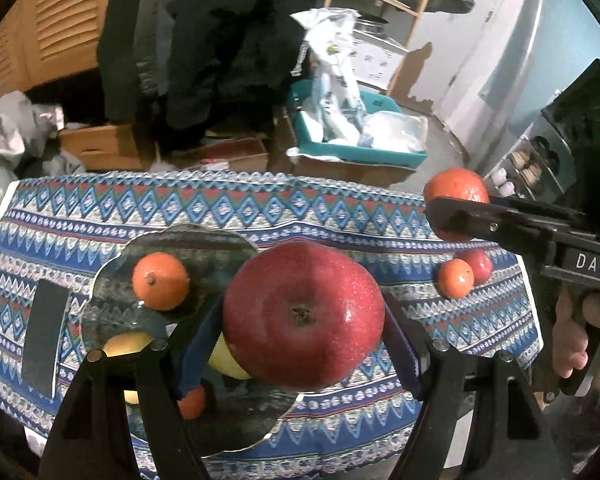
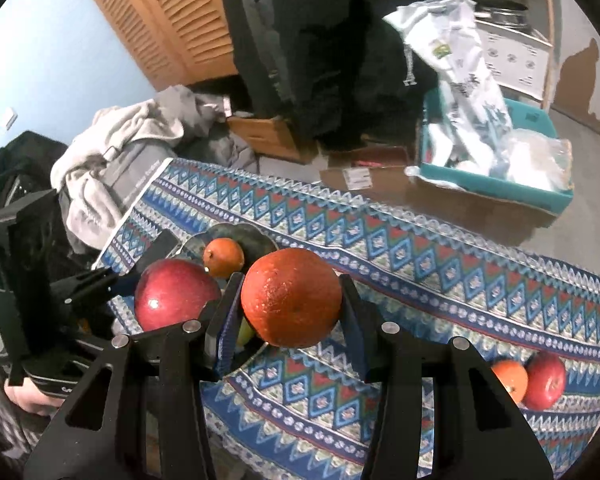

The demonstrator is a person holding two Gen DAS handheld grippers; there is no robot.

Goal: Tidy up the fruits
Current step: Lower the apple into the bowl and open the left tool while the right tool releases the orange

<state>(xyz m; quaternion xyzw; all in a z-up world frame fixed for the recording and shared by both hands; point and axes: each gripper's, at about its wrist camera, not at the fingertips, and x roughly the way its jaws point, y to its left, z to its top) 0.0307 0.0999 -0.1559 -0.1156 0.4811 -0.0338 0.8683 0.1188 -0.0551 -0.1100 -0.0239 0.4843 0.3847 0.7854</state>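
Left gripper clamped on a load, right gripper likewise (both angled downward)

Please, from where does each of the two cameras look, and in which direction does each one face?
Left wrist: on the left gripper, looking down at the plate; it holds a red apple; a hand shows right.
Right wrist: on the right gripper, holding an orange above the patterned cloth.
Shared: both fruits, plate, cloth.

Blue walls, louvered wooden doors
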